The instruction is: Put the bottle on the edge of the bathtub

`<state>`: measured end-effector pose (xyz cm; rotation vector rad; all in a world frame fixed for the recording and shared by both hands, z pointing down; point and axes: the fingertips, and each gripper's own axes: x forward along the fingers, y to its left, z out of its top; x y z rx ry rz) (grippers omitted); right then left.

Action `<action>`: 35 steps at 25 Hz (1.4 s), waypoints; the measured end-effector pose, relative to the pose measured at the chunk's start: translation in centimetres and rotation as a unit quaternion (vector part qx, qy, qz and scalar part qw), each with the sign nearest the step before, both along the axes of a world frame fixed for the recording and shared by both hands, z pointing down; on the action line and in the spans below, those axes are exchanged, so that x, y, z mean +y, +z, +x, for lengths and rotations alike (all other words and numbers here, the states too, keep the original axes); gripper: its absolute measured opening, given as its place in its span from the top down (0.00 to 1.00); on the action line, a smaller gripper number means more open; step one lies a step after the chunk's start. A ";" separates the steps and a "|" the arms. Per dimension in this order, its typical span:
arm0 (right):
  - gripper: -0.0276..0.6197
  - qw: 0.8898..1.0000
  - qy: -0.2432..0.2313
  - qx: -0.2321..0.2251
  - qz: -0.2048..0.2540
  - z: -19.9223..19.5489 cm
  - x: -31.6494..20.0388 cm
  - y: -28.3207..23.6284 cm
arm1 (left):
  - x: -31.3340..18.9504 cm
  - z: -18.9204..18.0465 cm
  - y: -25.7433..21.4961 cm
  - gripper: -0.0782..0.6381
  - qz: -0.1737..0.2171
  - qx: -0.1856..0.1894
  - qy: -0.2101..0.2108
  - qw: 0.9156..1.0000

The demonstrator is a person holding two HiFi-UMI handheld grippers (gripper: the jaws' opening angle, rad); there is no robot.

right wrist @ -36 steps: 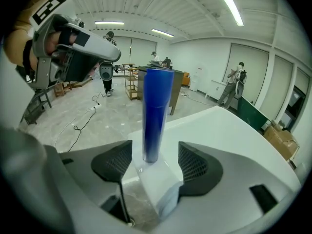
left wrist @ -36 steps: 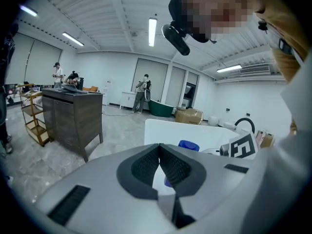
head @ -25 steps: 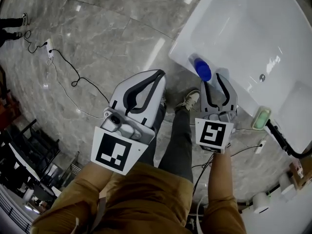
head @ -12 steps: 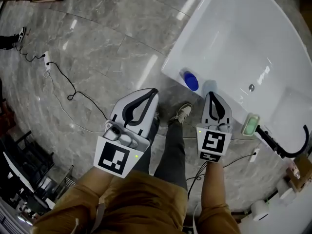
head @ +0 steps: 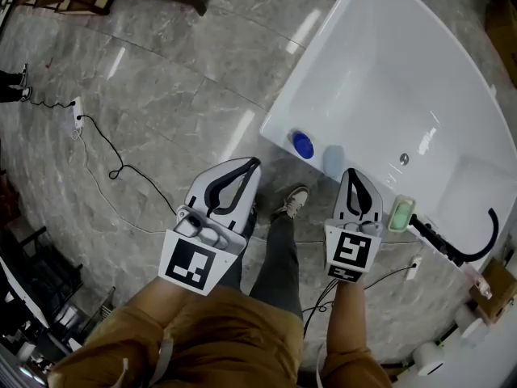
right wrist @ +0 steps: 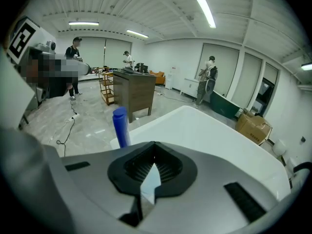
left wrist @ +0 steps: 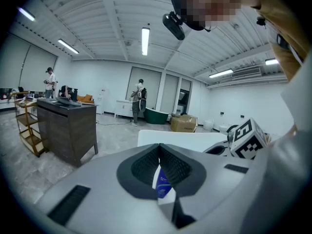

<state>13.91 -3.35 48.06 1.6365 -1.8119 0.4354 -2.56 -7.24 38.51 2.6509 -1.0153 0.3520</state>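
Note:
The blue bottle [head: 302, 145] stands upright on the white bathtub's rim [head: 279, 120] near its corner, with nothing holding it. My right gripper [head: 353, 172] is shut and empty, a short way back from the rim and to the right of the bottle. In the right gripper view the bottle [right wrist: 121, 126] rises left of the closed tips [right wrist: 154, 149]. My left gripper [head: 253, 163] hangs over the floor with its tips together and empty. A strip of the bottle [left wrist: 163, 183] shows behind the left gripper [left wrist: 159, 146].
A green soap bar [head: 401, 213] lies on the tub rim beside a black faucet hose [head: 472, 249]. A cable and power strip [head: 77, 108] trail over the marble floor. The person's shoe [head: 293, 201] is beside the tub. A dark cabinet [right wrist: 134, 94] stands beyond.
The right gripper, open around the bottle a second ago, has shut and drawn back and up. The bottle stays standing on the rim. The left gripper has barely moved.

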 end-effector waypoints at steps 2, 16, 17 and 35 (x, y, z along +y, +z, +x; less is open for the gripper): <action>0.95 1.000 0.003 0.004 0.003 0.3 0.2 -1.1 | 0.2 0.1 -0.7 0.88 0.002 0.004 0.002 1.000; 0.95 0.997 0.027 0.039 0.058 2.8 1.1 -11.4 | 0.5 1.4 -7.3 0.88 0.030 0.009 0.013 0.999; 0.95 0.997 0.026 0.047 0.060 3.0 1.3 -12.1 | 0.5 1.4 -7.9 0.88 0.031 0.010 0.014 0.999; 0.95 0.992 0.045 0.026 0.119 4.1 3.8 -22.5 | 1.1 1.5 -17.8 0.88 0.097 0.032 0.016 0.995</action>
